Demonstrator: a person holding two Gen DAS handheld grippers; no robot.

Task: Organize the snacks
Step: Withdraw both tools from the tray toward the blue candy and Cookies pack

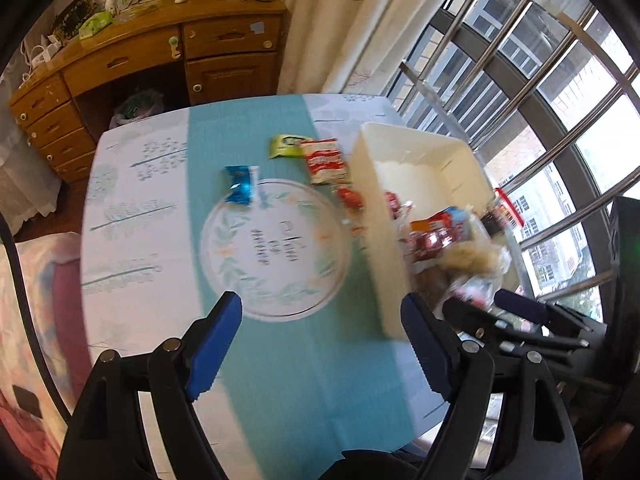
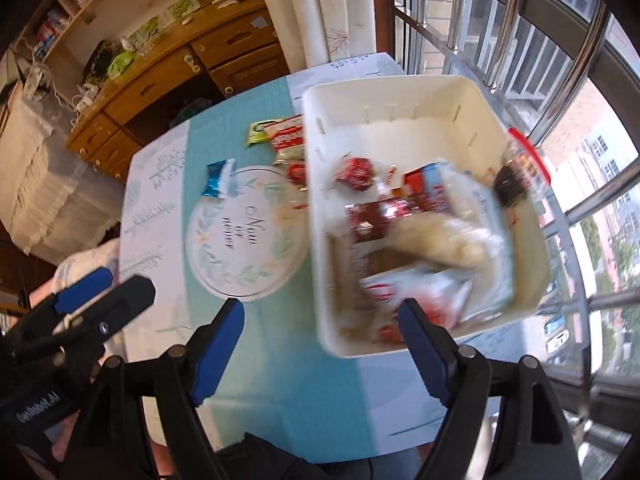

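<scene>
A white plastic bin (image 2: 400,96) stands on the right of the table and holds several snack packs, among them a pale bread bag (image 2: 436,240) and a red wrapped sweet (image 2: 356,174). The bin shows in the left wrist view too (image 1: 372,208). Loose on the table lie a blue packet (image 1: 240,184), a green packet (image 1: 288,146) and a red-and-white packet (image 1: 326,160). My left gripper (image 1: 324,316) is open and empty above the round mat. My right gripper (image 2: 320,320) is open and empty above the bin's near left corner.
A round glass mat with a leaf print (image 1: 276,248) lies mid-table on a teal runner (image 1: 304,380). A wooden desk with drawers (image 1: 132,64) stands beyond the table. Window bars (image 1: 540,120) run along the right. A red-lidded jar (image 2: 524,164) stands behind the bin.
</scene>
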